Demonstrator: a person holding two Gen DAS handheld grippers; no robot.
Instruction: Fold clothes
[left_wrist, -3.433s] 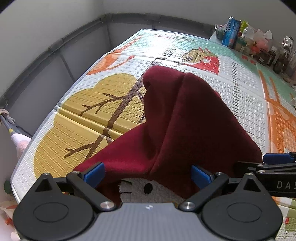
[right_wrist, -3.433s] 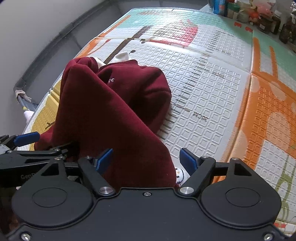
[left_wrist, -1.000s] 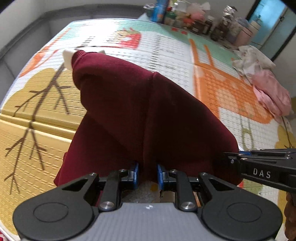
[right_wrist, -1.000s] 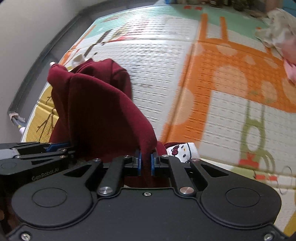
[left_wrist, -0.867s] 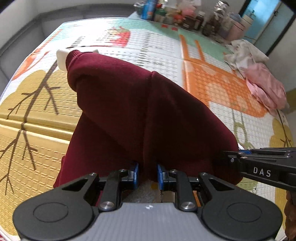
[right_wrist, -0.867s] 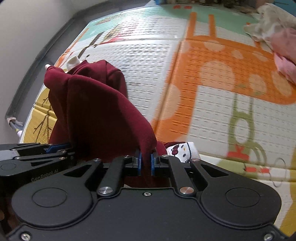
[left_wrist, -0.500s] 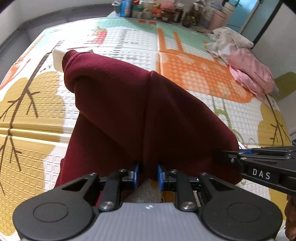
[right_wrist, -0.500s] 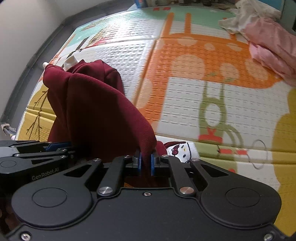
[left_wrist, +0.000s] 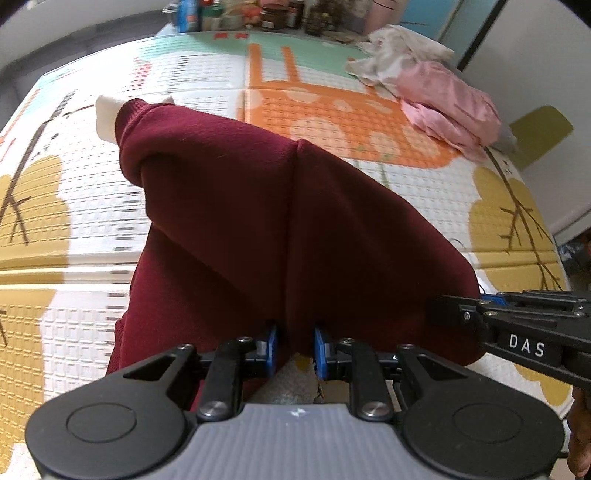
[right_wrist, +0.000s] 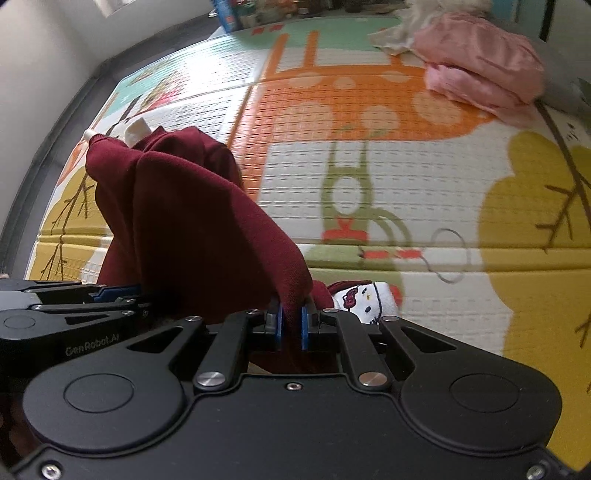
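Note:
A dark red sweater (left_wrist: 258, 221) with a white collar (left_wrist: 105, 114) is bunched up and hangs above the play mat. My left gripper (left_wrist: 294, 350) is shut on its near edge, with the cloth pinched between the blue pads. In the right wrist view the same sweater (right_wrist: 192, 229) drapes leftward, and my right gripper (right_wrist: 290, 325) is shut on another part of its edge. A white cartoon-cat patch (right_wrist: 364, 299) on the garment shows just right of the right gripper. Each gripper appears at the other view's side, close together.
The patterned foam play mat (right_wrist: 369, 147) covers the floor. A pile of pink and white clothes (left_wrist: 436, 88) lies at the far right of the mat. Bottles and jars (left_wrist: 258, 16) line the far edge. A grey barrier (right_wrist: 55, 122) runs along the left.
Both grippers, open around the sweater 3.4 s ago, have shut on it. Since then they have swung right with it, bringing the pink clothes pile into view.

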